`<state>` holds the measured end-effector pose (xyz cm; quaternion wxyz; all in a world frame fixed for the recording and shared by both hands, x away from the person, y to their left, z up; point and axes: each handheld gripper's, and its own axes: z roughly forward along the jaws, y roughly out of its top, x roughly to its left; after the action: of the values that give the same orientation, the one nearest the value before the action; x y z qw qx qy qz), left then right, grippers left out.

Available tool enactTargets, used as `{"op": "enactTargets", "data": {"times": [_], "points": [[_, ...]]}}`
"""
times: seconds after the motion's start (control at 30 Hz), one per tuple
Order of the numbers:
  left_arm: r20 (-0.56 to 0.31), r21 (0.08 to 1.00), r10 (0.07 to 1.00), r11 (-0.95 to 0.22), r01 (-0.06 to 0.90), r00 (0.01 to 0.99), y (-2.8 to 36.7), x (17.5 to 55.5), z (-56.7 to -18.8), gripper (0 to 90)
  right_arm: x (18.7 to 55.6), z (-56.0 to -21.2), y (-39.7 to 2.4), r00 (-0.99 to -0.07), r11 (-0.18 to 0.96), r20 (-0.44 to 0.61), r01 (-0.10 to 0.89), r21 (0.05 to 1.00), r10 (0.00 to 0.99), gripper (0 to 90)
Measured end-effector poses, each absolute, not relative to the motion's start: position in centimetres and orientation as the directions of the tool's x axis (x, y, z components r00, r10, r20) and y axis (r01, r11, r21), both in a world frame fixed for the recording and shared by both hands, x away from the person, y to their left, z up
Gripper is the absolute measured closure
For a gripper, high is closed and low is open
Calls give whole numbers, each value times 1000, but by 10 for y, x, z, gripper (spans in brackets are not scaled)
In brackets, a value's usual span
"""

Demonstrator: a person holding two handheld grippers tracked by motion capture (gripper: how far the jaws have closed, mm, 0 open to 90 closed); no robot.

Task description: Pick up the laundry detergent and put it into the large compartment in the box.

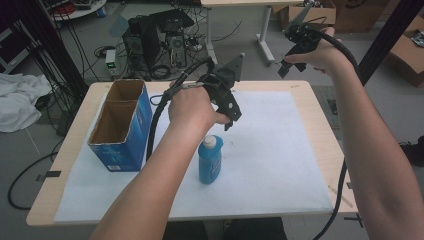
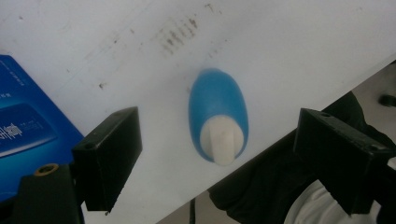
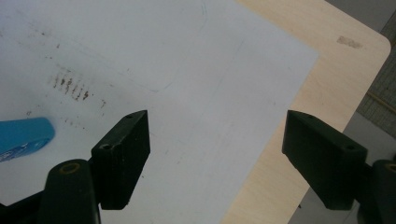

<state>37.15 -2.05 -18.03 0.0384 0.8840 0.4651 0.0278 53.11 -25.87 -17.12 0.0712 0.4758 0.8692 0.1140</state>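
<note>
the left gripper (image 2: 217, 154) is hanging above the table with its jaws spread wide and nothing between them. seen along those jaws, the blue bottle (image 2: 218, 109) is standing straight below, its white cap (image 2: 222, 139) sitting in the middle of the gap, well clear of both jaws. in the high view the same left gripper (image 1: 231, 117) is hovering just beyond and above the blue bottle (image 1: 210, 160), which is standing upright on the white sheet (image 1: 270, 150). out to this gripper's left side the blue box (image 1: 122, 127) is standing open at the top, its corner (image 2: 28, 126) showing beside the left jaw.

the right gripper (image 3: 217, 149) is also gaping wide and holding nothing. below its jaws the white sheet (image 3: 187, 93) is lying over the wooden table (image 3: 327, 70), and an end of the blue bottle (image 3: 23, 133) is showing far off past its left jaw. in the high view the right gripper (image 1: 292, 57) is being held high, beyond the table's far edge (image 1: 300, 85), well apart from the bottle.
</note>
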Motion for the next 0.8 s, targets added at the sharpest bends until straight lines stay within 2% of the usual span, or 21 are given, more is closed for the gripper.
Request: {"op": "enactTargets", "data": {"times": [0.8], "points": [[9, 40, 833, -552, 833, 553, -20, 367, -215, 158, 529, -174, -258, -544, 527, -12, 806, 268, 839, 238]]}}
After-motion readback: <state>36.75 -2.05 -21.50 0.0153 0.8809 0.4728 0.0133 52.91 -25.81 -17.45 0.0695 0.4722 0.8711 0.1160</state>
